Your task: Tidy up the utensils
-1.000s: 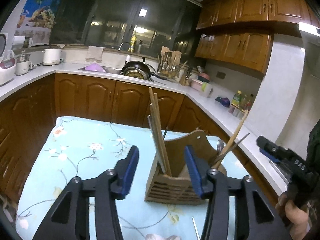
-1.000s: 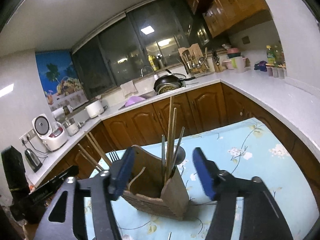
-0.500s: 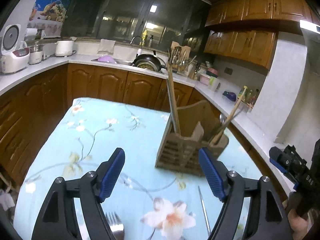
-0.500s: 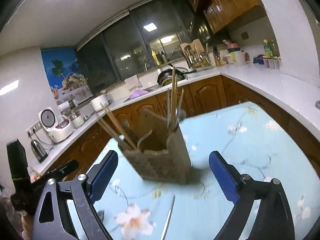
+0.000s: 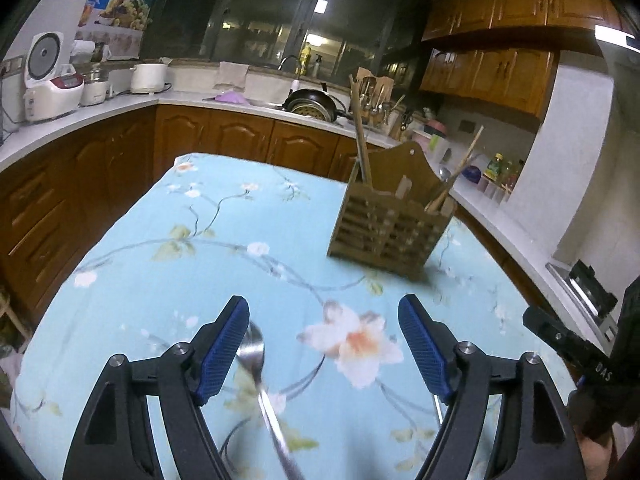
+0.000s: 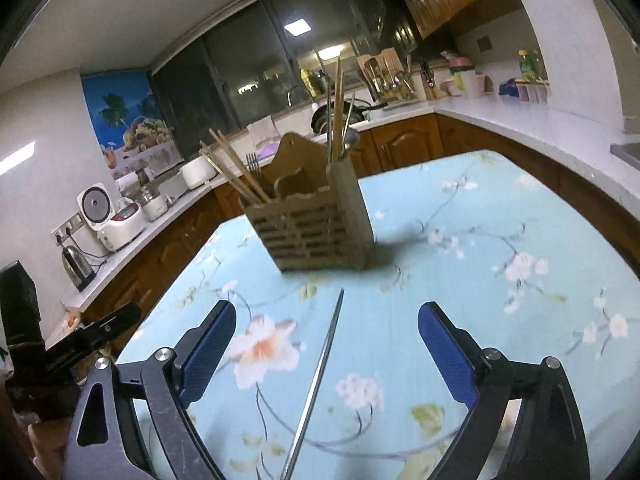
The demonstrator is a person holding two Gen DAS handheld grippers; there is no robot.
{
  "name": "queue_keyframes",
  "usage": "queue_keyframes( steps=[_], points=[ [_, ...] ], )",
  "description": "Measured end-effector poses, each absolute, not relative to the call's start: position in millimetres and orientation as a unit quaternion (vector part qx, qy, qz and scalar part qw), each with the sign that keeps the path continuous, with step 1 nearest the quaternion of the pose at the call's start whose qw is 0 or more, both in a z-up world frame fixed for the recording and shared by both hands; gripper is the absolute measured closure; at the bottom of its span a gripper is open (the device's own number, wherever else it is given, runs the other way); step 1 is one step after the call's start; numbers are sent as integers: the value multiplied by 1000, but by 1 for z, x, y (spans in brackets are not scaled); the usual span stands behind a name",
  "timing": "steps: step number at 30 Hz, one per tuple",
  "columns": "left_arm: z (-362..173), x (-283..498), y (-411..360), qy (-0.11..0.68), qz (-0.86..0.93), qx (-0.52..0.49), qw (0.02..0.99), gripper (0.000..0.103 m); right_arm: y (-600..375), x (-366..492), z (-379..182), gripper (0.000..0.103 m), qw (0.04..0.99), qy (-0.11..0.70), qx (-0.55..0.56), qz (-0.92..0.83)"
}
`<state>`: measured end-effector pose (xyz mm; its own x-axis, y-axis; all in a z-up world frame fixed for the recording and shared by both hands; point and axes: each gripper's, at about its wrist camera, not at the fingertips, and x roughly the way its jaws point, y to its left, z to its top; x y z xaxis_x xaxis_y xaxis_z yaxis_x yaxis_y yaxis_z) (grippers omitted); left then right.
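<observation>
Since a second ago: both grippers drawn back from the slatted wooden utensil caddy, which now stands well ahead of them on the desk with its pale blue floral cloth; loose cutlery has come into view beneath each

Left gripper: jaws spread wide, holding nothing. Polished steel spoon lies on the cloth under it, bowl close by the inner face of the left-hand blue pad, handle running back toward the camera and slightly rightward; somewhat blurred

Right gripper: jaws likewise spread wide and empty. Slim steel chopstick lies on the cloth between them, nearer the left pad, long axis running almost straight ahead, tip toward the caddy

Caddy contents: wooden chopsticks, a fork and further metal pieces standing upright or leaning

Judgement: each arm has its own item nearest; the chopstick lies along the right gripper's forward axis, so a closing across its width looks suitable, then a lift to the caddy
</observation>
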<state>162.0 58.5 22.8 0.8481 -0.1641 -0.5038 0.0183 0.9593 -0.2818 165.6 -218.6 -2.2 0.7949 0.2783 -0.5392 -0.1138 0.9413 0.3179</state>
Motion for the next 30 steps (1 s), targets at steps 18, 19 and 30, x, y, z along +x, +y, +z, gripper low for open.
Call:
queue_keyframes(
  steps=[18, 19, 30],
  points=[
    [60, 65, 60, 183, -51, -102, 976, 14, -198, 78, 59, 0, 979, 174, 40, 101],
    [61, 57, 59, 171, -42, -96, 980, 3, -196, 70, 63, 0, 983, 156, 30, 95],
    [18, -9, 38, 145, 7, -48, 988, 1, -187, 29, 16, 0, 986, 147, -2, 75]
  ],
)
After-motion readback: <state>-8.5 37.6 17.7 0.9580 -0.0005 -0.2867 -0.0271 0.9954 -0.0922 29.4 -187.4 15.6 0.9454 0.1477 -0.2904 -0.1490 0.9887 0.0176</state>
